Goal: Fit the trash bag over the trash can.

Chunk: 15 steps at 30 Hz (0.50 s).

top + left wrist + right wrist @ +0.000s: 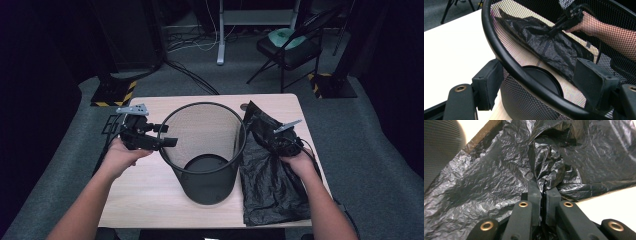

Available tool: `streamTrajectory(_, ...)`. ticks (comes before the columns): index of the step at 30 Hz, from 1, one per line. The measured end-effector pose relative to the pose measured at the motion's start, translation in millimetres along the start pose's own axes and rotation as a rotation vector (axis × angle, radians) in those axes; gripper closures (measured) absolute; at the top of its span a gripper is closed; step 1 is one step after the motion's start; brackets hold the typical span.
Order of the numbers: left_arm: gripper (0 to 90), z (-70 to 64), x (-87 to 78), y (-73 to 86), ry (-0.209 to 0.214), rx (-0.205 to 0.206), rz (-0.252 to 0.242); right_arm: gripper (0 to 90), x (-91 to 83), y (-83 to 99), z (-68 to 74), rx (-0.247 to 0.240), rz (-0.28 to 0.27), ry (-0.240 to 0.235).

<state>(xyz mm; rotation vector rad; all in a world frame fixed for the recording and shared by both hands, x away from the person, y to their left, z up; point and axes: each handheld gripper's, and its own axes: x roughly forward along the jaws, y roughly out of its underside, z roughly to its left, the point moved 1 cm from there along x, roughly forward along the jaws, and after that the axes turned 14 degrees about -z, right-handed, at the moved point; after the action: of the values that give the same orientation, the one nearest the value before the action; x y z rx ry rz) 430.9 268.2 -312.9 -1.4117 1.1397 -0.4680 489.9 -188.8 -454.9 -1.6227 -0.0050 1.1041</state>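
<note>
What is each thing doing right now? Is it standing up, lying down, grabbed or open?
Mesh bin: upright, empty, rim between the left gripper's jaws.
Black bag: crumpled, lying beside the bin, pinched at a fold.
Left gripper: open, straddling the rim.
Right gripper: shut on the bag.
Table: holds both.

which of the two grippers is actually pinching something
The right gripper: its jaws are shut on a fold of the black bag. The left gripper is open, its jaws straddling the bin rim.
</note>
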Motion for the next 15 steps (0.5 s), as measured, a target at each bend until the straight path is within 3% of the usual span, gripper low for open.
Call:
streamTrajectory(10, 23.9, -7.4, 4.6, -1.7, 0.001, 0.027, 0.021, 84.8, -29.1, -22.9, 7.9, -0.038, -0.022, -0.119)
streamTrajectory(15, 23.4, -11.1, 7.4, -1.0, 0.005, 0.028, 0.016, 84.7, -40.4, -31.6, 12.3, -0.08, -0.009, -0.138)
